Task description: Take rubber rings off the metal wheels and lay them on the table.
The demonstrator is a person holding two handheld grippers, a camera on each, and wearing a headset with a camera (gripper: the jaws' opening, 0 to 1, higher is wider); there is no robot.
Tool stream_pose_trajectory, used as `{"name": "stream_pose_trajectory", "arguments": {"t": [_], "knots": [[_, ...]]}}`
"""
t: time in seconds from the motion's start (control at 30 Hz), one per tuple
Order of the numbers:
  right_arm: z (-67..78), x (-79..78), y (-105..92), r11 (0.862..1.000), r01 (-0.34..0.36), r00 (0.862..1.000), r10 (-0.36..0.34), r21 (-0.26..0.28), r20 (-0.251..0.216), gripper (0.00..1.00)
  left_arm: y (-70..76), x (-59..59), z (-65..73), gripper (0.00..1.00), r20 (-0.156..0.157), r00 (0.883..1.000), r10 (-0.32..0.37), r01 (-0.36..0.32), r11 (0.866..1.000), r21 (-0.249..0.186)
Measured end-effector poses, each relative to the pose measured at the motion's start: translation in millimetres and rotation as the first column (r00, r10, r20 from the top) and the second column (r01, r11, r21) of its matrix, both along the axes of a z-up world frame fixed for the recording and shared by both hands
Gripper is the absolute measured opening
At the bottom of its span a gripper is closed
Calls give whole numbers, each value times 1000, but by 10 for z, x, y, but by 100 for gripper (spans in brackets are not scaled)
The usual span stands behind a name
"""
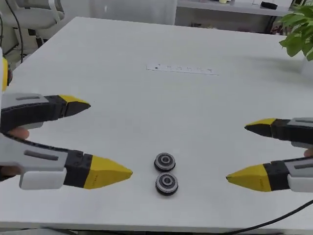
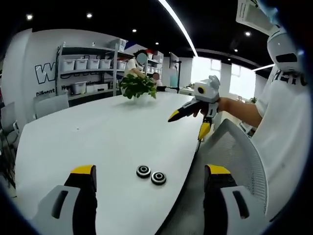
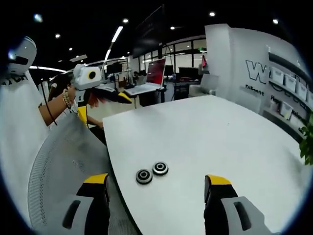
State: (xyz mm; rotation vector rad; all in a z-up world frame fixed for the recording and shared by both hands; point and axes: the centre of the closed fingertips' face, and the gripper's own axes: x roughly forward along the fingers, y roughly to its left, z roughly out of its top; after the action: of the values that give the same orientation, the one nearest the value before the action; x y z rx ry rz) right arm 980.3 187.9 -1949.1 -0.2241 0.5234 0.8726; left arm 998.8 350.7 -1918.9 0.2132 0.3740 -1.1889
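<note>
Two small metal wheels with black rubber rings lie side by side near the table's front edge: the farther wheel [image 1: 165, 162] [image 2: 143, 171] [image 3: 160, 168] and the nearer wheel [image 1: 167, 184] [image 2: 158, 177] [image 3: 144, 176]. My left gripper [image 1: 100, 139] [image 2: 149, 176] hovers open to their left, its yellow tips wide apart. On the right, my right gripper [image 1: 239, 152] [image 3: 156, 183] is open too, a little off from the wheels. Neither gripper touches a wheel. Each gripper also appears across the table in the other's view: right gripper [image 2: 188, 122], left gripper [image 3: 105, 100].
A white table [image 1: 146, 98] carries a flush power strip [image 1: 182, 69] at its middle. A green plant [image 1: 298, 32] stands at the far right corner. A mesh chair [image 2: 230, 147] and the person's body are at the table's front edge. Shelves with bins line the far wall.
</note>
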Motion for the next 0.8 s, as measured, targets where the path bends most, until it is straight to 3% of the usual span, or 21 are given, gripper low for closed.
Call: {"name": "stream_pose_trajectory", "arguments": {"t": [0.1,0.37,0.47,0.63,0.8], "knots": [[-15,97,98,1000,-24,1000,24,-13,2,70,-84,45,2,86,25,999,-33,32,999,35],[-115,246,431,991,-131,991,131,-42,8,55,-391,129,157,78,64,992,-112,112,994,7],[-205,285,535,982,-173,985,175,-76,12,47,-504,156,203,76,101,983,-151,151,989,10],[-402,267,717,968,-241,970,240,-74,-26,39,-690,222,235,73,129,973,-192,194,981,3],[-603,238,754,962,-265,964,262,-67,-48,38,-862,241,194,67,143,963,-230,235,972,-21]]}}
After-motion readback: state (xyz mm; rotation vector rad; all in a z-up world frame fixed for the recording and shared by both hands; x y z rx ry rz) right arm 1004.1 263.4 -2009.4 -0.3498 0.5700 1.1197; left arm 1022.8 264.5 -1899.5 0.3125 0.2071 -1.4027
